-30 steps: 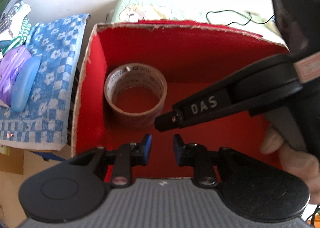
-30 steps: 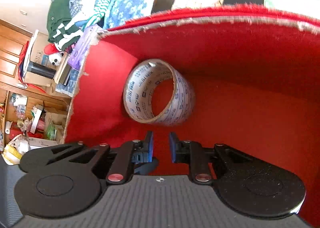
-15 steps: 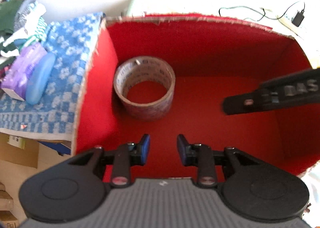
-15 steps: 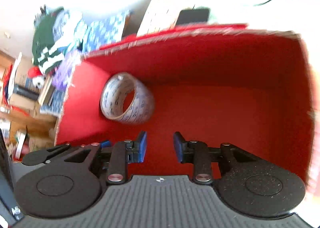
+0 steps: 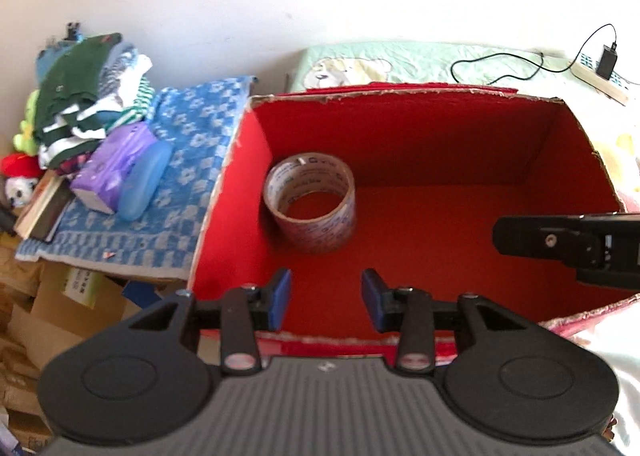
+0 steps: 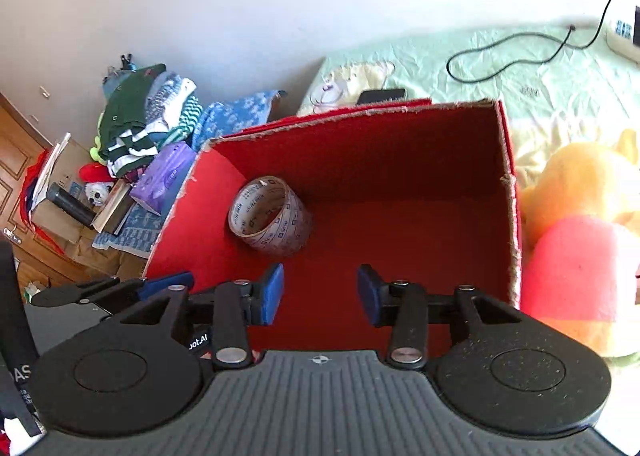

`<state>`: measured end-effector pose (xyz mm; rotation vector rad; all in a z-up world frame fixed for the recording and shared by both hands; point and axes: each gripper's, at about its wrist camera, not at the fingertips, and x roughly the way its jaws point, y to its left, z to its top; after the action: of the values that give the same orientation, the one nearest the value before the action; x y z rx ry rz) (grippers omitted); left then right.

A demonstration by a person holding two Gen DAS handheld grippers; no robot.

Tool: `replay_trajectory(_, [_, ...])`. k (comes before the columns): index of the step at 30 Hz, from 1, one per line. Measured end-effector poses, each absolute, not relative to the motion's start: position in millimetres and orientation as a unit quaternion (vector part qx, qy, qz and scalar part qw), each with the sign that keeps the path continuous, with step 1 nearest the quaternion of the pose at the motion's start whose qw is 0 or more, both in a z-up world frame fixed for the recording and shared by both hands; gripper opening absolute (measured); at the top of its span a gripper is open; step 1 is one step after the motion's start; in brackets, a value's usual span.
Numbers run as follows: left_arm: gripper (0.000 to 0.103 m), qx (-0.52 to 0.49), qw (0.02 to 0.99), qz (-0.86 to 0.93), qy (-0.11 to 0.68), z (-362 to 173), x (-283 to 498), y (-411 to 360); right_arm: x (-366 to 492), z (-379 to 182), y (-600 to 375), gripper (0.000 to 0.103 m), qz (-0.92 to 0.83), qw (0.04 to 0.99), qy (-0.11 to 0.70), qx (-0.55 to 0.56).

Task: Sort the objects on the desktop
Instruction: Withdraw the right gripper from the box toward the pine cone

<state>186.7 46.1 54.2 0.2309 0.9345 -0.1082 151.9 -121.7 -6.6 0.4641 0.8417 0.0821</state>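
Bedding (image 6: 540,88) behind red box (image 5: 400,128) partly hides phone (image 6: 380,95).

The left hand-held gripper (image 5: 326,298) tilts downward, its jaws opening with nothing between the blue pads (image 5: 281,296). The right hand-held gripper (image 6: 320,292) tilts down likewise, jaws opening and empty.

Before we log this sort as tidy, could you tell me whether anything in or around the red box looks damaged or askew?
The red box has a ragged, torn top rim with frayed cardboard showing. The tape roll inside lies flat near its left wall, undamaged.
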Motion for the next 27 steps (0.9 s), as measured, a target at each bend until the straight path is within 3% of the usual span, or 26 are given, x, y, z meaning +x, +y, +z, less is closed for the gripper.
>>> replay_trajectory(13, [0.043,0.119,0.899,-0.02,0.421,77.3,137.6,11.7,92.0,15.5,-147.9,0.045,0.048,0.914,0.343,0.212])
replay_trajectory(27, [0.044,0.116,0.897,-0.011,0.427,76.7,90.4,-38.8,46.6,4.7,-196.3,0.047,0.068,0.896,0.355,0.257])
